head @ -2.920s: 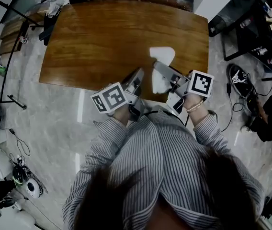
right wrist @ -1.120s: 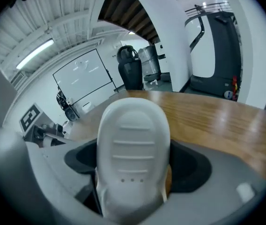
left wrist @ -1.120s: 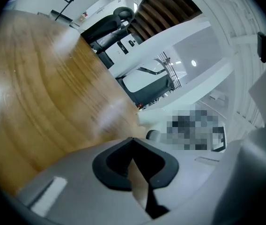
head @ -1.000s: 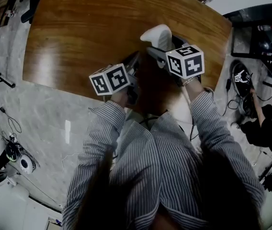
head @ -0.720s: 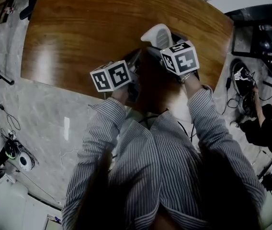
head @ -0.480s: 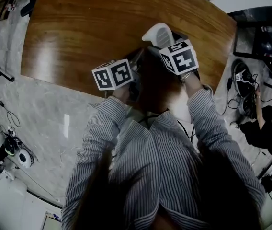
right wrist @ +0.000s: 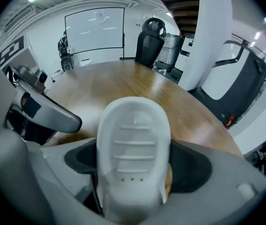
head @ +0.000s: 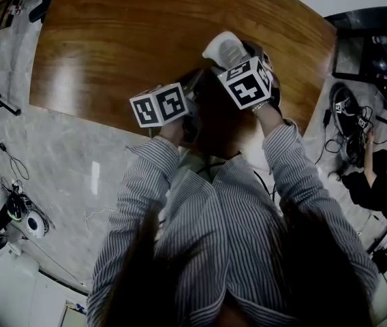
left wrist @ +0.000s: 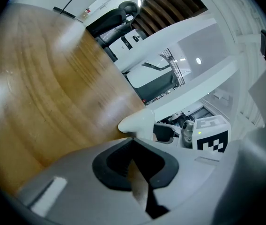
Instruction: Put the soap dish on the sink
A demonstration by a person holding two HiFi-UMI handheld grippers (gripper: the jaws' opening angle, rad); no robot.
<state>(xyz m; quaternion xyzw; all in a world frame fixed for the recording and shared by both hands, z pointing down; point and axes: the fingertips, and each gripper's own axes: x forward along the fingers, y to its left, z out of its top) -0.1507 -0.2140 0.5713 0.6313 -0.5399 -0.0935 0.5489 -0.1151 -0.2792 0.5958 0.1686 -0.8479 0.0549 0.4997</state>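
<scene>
Right gripper point(right wrist: 134, 170) tilted further, fingers clamped on soap dish point(right wrist: 133, 135), left gripper point(left wrist: 135, 165) fingers together

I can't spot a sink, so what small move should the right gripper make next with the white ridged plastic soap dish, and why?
The right gripper is shut on the white ridged plastic soap dish above the brown wooden table; no view shows a sink. Probably carry it away from the table with jaws shut.

Looks like office / lab meeting room, not home. Big wooden table point(head: 125, 53) centre of head view, glossy marble floor point(head: 64, 162) at left. Black office chair point(right wrist: 150, 36) and white wall board point(right wrist: 94, 29) top of right gripper view. Cables point(head: 347, 114) and loose gear point(head: 16, 223) along floor edges.
</scene>
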